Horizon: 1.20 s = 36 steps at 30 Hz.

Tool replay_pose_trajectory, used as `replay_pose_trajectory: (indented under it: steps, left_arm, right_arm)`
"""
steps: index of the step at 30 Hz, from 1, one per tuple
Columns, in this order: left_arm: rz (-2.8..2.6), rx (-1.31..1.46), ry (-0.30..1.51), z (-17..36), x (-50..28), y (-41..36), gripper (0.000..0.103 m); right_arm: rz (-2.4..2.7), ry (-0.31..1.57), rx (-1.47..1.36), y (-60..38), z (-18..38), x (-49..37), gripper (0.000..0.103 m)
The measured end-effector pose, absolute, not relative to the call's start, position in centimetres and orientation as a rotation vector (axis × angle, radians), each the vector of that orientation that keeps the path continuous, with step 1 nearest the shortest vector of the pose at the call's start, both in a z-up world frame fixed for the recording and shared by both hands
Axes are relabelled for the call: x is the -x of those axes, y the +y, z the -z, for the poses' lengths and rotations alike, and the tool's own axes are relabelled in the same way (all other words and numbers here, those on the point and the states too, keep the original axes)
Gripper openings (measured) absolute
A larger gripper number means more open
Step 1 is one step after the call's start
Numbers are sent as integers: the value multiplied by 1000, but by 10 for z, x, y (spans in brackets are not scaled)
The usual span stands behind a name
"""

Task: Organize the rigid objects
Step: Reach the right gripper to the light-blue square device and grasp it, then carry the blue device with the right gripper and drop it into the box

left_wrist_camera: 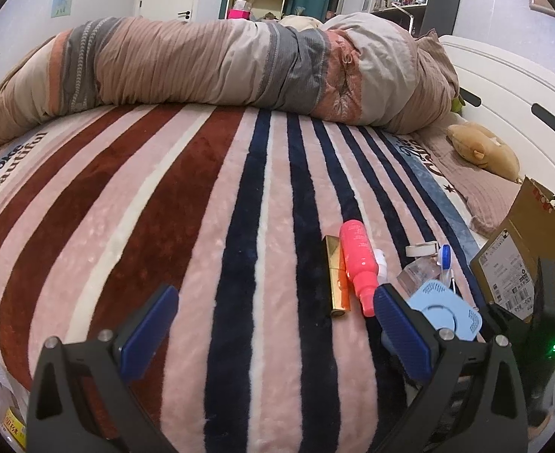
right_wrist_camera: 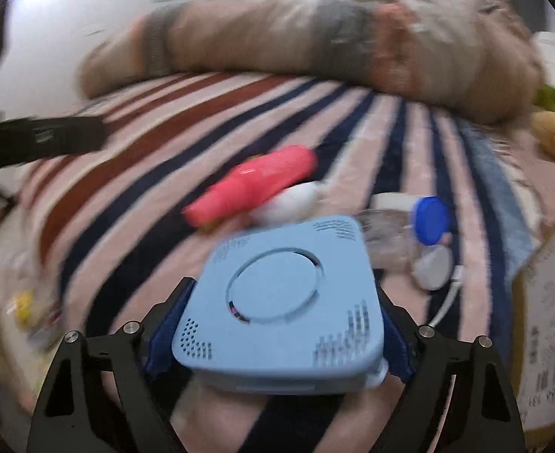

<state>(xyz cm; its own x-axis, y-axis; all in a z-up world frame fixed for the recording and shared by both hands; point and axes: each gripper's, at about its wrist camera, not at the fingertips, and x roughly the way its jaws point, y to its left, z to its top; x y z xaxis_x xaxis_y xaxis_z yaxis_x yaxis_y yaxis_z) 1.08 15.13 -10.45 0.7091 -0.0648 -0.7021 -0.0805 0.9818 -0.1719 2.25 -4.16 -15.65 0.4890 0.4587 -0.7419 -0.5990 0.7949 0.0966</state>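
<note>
Over on the bed's striped blanket (left_wrist_camera: 209,226), the right gripper (right_wrist_camera: 277,343) had its jaws pinched on a pale blue square box (right_wrist_camera: 285,302) (the view was blurred). Meanwhile the left gripper (left_wrist_camera: 273,324) hovered with jaws spread, near a pink bottle (left_wrist_camera: 358,264) and gold tube (left_wrist_camera: 336,275).

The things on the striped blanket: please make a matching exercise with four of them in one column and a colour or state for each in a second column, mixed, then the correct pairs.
Column 1:
1. square vented box
2. spray bottle
3. slim rectangular case
4. left claw

Column 2:
A. gold, lying on the blanket
B. open, holding nothing
C. light blue, gripped between the right claw fingers
D. pink, lying on its side

Pairs: 1-C, 2-D, 3-A, 4-B
</note>
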Motion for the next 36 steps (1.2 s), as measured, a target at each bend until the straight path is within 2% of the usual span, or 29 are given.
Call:
replay_pose_trajectory:
  steps: [4,6,7,16,19,20,24,28,30,35,36]
  left_arm:
    - [-11,190,793,104,-9,151,102]
    - [-7,189,797,104,-8,150,102]
    - [-2,186,800,104,-8,149,102]
    - [18,164,816,103,-5,141,102]
    - [31,165,823,104,-5,138,102]
    - [39,171,826,104,-5,138,102]
    - [102,192,829,101,-5,132,102]
    - [253,242,819,91,-9,123,102]
    - [372,287,808,82,-12,115,98]
    - [617,354,786,52,-23,88,74]
    - [663,359,779,43,-26,80,72]
  right_arm:
    - [-613,834,224,-57,152,-23,84]
    - [-579,853,281,-57,154,-22,95]
    - [-569,850,305,-56,155,-21,97]
    - [-502,840,282,-49,154,-11,97]
    - [-454,813,345,-42,154,-10,90]
    - [-452,815,348,-42,153,-11,79]
    - [-484,825,308,-48,149,-11,79]
    - [-541,756,258,-57,125,-7,79]
    - [-591,709,233,-60,107,-3,79]
    - [-674,580,176,-76,60,10,79]
    - [-687,541,154,-83,48,14,79]
